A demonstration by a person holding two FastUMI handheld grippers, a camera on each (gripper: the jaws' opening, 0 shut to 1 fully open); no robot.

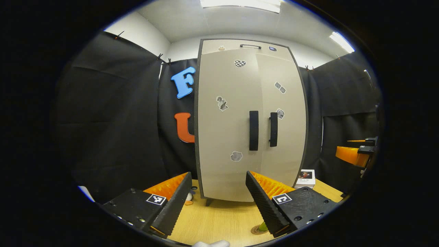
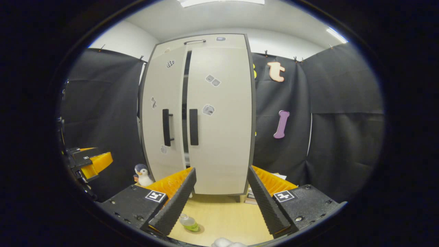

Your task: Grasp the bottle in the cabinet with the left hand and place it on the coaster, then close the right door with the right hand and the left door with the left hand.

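Both grippers held open and empty before the cabinet (image 2: 197, 113).
Bottle (image 2: 189, 222) standing on the coaster (image 1: 258, 230) near the table's (image 1: 219, 219) front edge; left door (image 2: 163, 113) slightly ajar, right door (image 2: 219, 116) closed.

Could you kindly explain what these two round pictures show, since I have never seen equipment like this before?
There is no robot here. A person holds one hand-held gripper in each hand, and a fisheye camera rides on each, looking forward along its two fingers.

In the left gripper view, the left hand-held gripper stands open and holds nothing. The right gripper view shows the right hand-held gripper, also open and holding nothing.

Both cameras face a pale two-door cabinet standing on a wooden table. In the right gripper view a dark gap shows between the doors, so the left door seems not fully shut.

On the table, the bottle stands on a round coaster. A toy penguin stands left of the cabinet and a small box to its right.
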